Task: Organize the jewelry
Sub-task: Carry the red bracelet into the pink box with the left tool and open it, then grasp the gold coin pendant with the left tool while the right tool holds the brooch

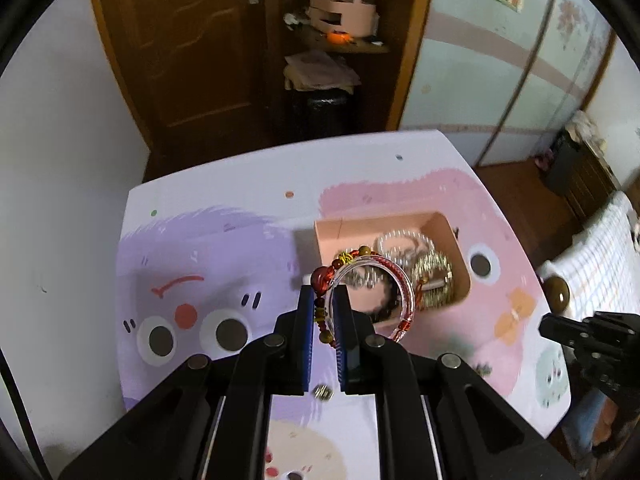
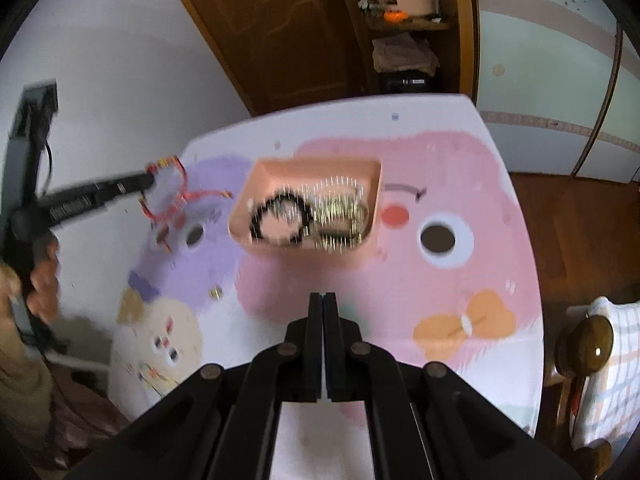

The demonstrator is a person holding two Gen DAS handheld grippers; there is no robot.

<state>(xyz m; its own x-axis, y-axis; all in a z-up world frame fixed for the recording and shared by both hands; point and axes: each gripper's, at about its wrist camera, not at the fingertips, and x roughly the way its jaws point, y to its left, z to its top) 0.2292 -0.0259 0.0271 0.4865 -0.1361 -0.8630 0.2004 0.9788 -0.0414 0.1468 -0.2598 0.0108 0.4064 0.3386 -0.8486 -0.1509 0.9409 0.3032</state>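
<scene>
Soft even indoor light, faint shadows, fisheye-bent edges with dark corners, right wrist view motion-blurred

At frame centre, a red-and-clear bracelet (image 1: 372, 280) with amber-brown beads sits between blue pads (image 1: 307, 340). The pink box (image 1: 452, 236) at centre right holds pearl-white, gold and black strands. The white table (image 1: 240, 176) across the lower frame shows purple, pink and orange cartoon faces.

Tray (image 2: 280, 172) contents motion-blurred; bracelet (image 1: 400, 280) hides tray part.
</scene>
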